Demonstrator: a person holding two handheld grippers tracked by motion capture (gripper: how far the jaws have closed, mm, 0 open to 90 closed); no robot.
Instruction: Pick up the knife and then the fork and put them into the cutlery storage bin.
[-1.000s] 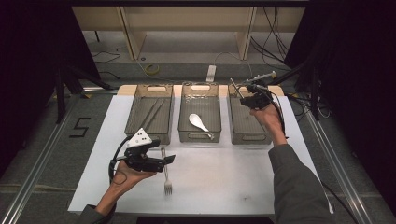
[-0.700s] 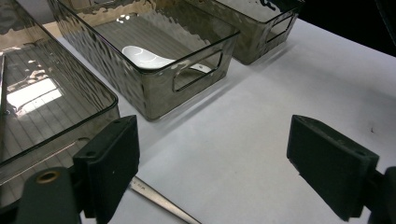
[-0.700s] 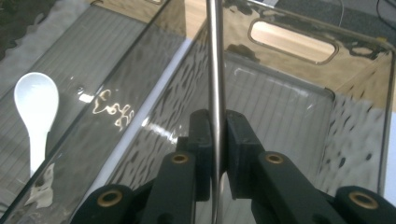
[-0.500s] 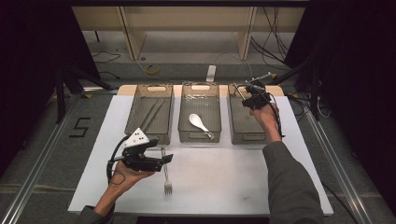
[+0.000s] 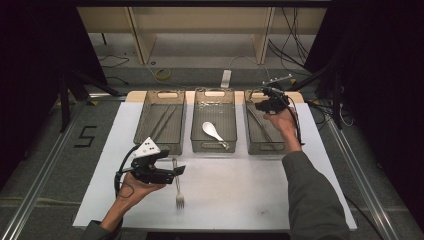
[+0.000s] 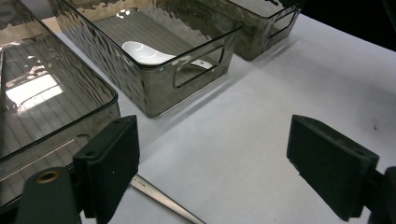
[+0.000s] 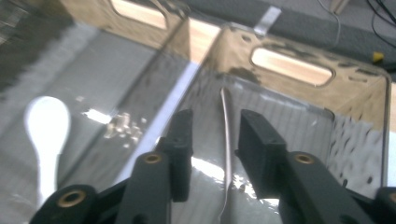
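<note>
Black jaws on the right gripper (image 7: 212,154) have just been spreading apart, and there's a thin metal utensil (image 7: 227,135) showing in the gap between them, lying on the floor of the right bin (image 5: 255,145). The pads don't look like they're pressing on it, so I'd call it let go. From above, that gripper hangs over the far end of the right bin, with the person's hand wrapped around it.

Taking the middle bin (image 5: 197,142) as the reference: the right bin sits just beside it on one side, and the left bin (image 5: 145,140) just beside it on the other. Inside the middle bin there's a white spoon (image 5: 212,131), bowl toward the far end. The left bin has a couple of long thin sticks in it, can't tell exactly what.

The left gripper (image 5: 170,171) is on the near side of the left bin, low over the white table mat (image 5: 240,200), jaws wide apart with nothing between them. A metal fork (image 5: 177,187) lies on the mat right beside it, tines toward the person, well on the near side of the middle bin.
</note>
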